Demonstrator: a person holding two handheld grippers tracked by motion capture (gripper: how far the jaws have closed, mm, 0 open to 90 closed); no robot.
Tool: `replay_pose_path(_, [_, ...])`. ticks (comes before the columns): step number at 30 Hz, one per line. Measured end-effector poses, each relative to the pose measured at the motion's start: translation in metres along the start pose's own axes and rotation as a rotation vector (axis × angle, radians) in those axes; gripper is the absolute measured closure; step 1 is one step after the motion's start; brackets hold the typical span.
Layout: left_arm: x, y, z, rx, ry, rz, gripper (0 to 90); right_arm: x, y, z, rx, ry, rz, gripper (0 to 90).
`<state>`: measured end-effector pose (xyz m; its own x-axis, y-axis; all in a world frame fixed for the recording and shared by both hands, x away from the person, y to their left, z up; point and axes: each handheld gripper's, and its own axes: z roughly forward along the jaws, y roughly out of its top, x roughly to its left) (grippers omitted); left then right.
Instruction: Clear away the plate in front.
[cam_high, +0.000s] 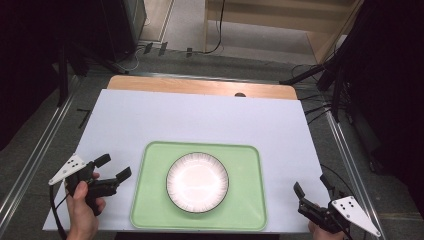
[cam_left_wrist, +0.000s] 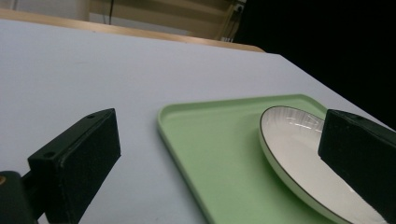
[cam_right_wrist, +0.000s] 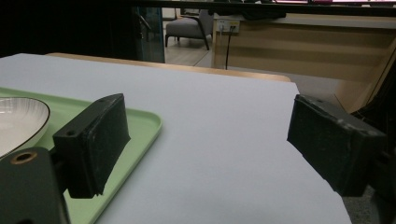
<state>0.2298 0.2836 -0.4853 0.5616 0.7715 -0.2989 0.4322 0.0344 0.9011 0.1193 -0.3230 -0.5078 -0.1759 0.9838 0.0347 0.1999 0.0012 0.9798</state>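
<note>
A white plate (cam_high: 197, 182) with a thin dark rim and fine ribbed lines rests in the middle of a pale green tray (cam_high: 150, 200) on the white table cover. My left gripper (cam_high: 113, 167) is held left of the tray near the front edge, jaws wide apart and empty. In the left gripper view the plate (cam_left_wrist: 299, 154) and tray (cam_left_wrist: 219, 149) lie ahead to the right. My right gripper (cam_high: 312, 185) sits at the front right corner, open and empty; the right gripper view has the tray (cam_right_wrist: 140, 123) and the plate (cam_right_wrist: 18, 119) at its left.
The white cover (cam_high: 200, 120) lies over a wooden tabletop (cam_high: 200, 86) whose far edge shows. Metal rails (cam_high: 40, 150) run along both sides of the table. Cables and dark stands sit on the floor beyond. A chair (cam_right_wrist: 187, 25) stands far off in the room.
</note>
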Motion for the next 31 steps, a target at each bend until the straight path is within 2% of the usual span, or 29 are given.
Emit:
replay_pose_path(9, [0.014, -0.01, -0.035, -0.026, 0.101, 0.014, 0.0, 0.001, 0.001, 0.003, -0.001, 0.008, 0.002, 13.2])
replay_pose_path(17, [0.027, -0.017, -0.064, -0.033, 0.203, 0.048, 0.0, 0.0, 0.001, 0.003, -0.005, 0.005, 0.005, 13.2])
replay_pose_path(21, [0.032, -0.02, -0.077, -0.045, 0.24, 0.041, 0.0, -0.001, 0.001, 0.002, -0.012, 0.002, 0.008, 13.2])
replay_pose_path(26, [0.037, -0.025, -0.085, -0.045, 0.264, 0.03, 0.0, -0.002, 0.002, 0.001, -0.022, 0.0, 0.016, 13.2])
replay_pose_path(29, [0.039, -0.025, -0.084, -0.051, 0.263, 0.02, 0.0, -0.002, 0.002, 0.002, -0.021, 0.001, 0.015, 13.2])
replay_pose_path(31, [0.038, -0.025, -0.083, -0.046, 0.263, 0.027, 0.0, -0.001, 0.002, 0.002, -0.021, 0.003, 0.013, 13.2])
